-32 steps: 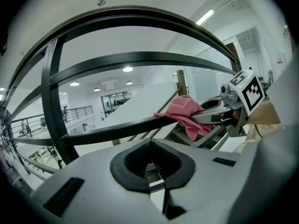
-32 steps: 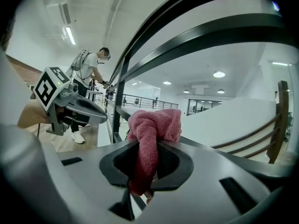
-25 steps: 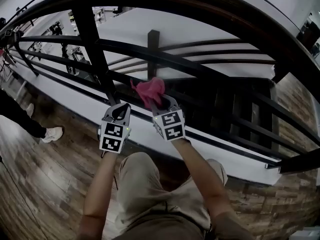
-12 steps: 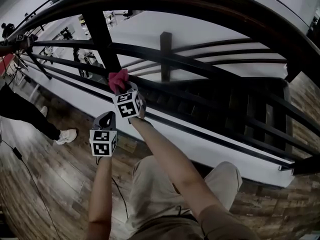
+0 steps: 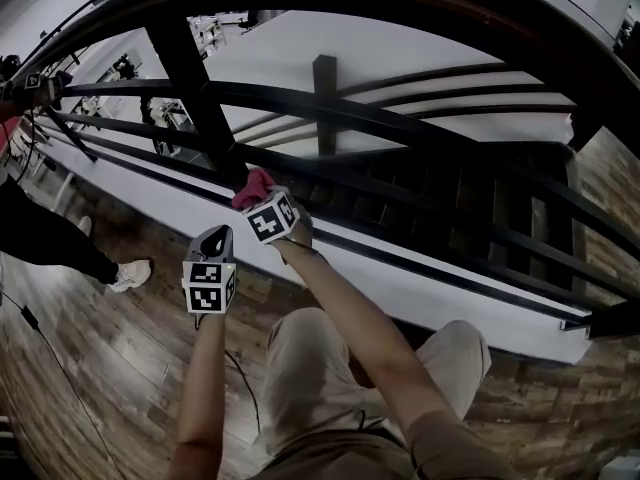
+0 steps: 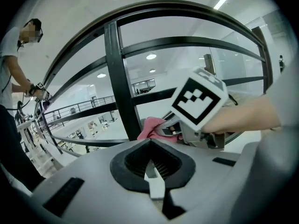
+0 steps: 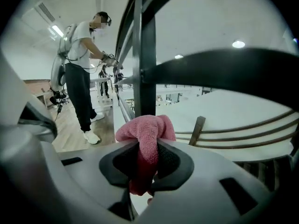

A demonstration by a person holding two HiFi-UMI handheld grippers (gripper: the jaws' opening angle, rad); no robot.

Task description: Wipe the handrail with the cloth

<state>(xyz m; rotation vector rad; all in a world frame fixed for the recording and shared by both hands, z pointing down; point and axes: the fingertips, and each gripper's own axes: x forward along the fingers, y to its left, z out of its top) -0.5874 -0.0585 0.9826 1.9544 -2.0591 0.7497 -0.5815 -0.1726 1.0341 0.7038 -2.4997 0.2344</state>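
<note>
Pink cloth [image 7: 147, 132], long axis running out along the jaws and bunched end pointing at the handrail's dark upright post [image 7: 144, 55], clamped in your right gripper [image 5: 258, 196] on an outstretched arm; your left gripper [image 5: 217, 238], jaws together on nothing, hangs just below.

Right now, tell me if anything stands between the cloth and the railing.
Nothing visible does. The pink cloth, clamped in the right gripper, sits directly in front of the railing's upright post; the left gripper hangs lower.
</note>
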